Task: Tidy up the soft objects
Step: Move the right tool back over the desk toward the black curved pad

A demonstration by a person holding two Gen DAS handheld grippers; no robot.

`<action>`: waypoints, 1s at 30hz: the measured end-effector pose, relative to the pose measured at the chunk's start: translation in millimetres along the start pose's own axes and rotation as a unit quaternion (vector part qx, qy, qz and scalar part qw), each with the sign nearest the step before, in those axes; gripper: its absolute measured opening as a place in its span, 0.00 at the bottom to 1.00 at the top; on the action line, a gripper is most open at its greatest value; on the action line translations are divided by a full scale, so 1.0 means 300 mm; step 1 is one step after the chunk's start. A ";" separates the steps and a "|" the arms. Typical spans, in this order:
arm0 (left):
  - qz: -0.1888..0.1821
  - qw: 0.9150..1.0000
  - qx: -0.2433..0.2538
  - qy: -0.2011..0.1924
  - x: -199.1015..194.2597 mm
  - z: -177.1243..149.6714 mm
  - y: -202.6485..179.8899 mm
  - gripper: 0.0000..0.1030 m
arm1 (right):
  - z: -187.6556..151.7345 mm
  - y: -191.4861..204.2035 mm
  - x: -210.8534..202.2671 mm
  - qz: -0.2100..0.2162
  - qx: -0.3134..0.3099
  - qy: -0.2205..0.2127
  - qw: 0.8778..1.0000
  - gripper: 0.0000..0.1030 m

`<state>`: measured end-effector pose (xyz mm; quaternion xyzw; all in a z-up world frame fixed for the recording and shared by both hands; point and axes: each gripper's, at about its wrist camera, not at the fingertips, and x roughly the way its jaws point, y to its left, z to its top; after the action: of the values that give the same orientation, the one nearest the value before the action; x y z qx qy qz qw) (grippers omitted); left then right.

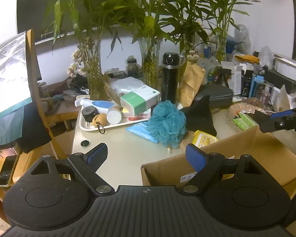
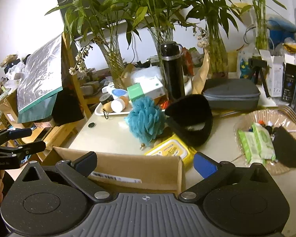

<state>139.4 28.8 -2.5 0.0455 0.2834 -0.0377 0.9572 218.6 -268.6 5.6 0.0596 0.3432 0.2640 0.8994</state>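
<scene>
A teal mesh bath puff [image 1: 165,122] [image 2: 146,118] lies mid-table, against a black plush piece [image 1: 201,114] [image 2: 189,118]. In front of them sit a yellow wipes pack [image 1: 205,138] [image 2: 169,152] and a blue pack [image 1: 140,130]. An open cardboard box [image 1: 236,158] [image 2: 128,165] stands at the near edge. My left gripper [image 1: 147,156] is open, empty, over the box's left corner. My right gripper [image 2: 146,164] is open and empty above the box's right end. Each shows in the other's view: right gripper [image 1: 266,122], left gripper [image 2: 37,138].
A woven basket [image 2: 286,114] on the right holds green wipes packs [image 2: 254,142] and a black fuzzy item [image 2: 288,148]. A white tray [image 1: 84,126] of small bottles, a black flask [image 1: 169,79], a grey case [image 2: 230,92] and glass vases with plants crowd the back.
</scene>
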 end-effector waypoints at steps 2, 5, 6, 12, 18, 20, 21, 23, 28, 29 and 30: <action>-0.007 1.000 -0.006 0.004 0.012 0.005 0.007 0.85 | 0.011 0.000 0.009 -0.004 -0.012 -0.002 1.000 1.00; -0.021 1.000 -0.019 0.011 0.028 0.017 0.018 0.85 | 0.027 -0.001 0.024 -0.016 -0.035 -0.007 0.999 1.00; -0.033 0.999 -0.025 0.009 0.032 0.022 0.026 0.84 | 0.034 -0.006 0.031 -0.024 -0.039 -0.008 0.999 1.00; -0.037 0.999 -0.032 0.007 0.059 0.045 0.050 0.85 | 0.078 -0.059 0.067 -0.043 -0.045 -0.013 0.998 1.00; -0.039 0.998 -0.040 0.015 0.103 0.064 0.081 0.85 | 0.115 -0.093 0.119 -0.063 -0.062 -0.003 0.996 1.00; -0.041 0.998 -0.042 0.017 0.121 0.072 0.088 0.85 | 0.128 -0.104 0.134 -0.070 -0.065 -0.004 0.995 1.00; -0.041 0.998 -0.041 0.017 0.131 0.076 0.090 0.85 | 0.135 -0.107 0.144 -0.074 -0.069 -0.003 0.995 1.00; -0.040 0.998 -0.037 0.019 0.149 0.084 0.091 0.85 | 0.144 -0.110 0.164 -0.083 -0.081 0.001 0.993 1.00; -0.044 0.998 -0.028 0.020 0.194 0.104 0.093 0.85 | 0.161 -0.101 0.208 -0.075 -0.115 0.017 0.990 1.00; -0.042 0.999 -0.027 0.019 0.202 0.107 0.095 0.85 | 0.164 -0.098 0.216 -0.072 -0.122 0.018 0.990 1.00; -0.041 0.999 -0.027 0.018 0.211 0.110 0.098 0.85 | 0.167 -0.096 0.226 -0.069 -0.131 0.018 0.989 1.00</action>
<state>213.0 51.4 -7.6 0.0087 0.3029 -0.0681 0.9505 306.1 -254.7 -4.4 -0.0869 0.3248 0.2446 0.9095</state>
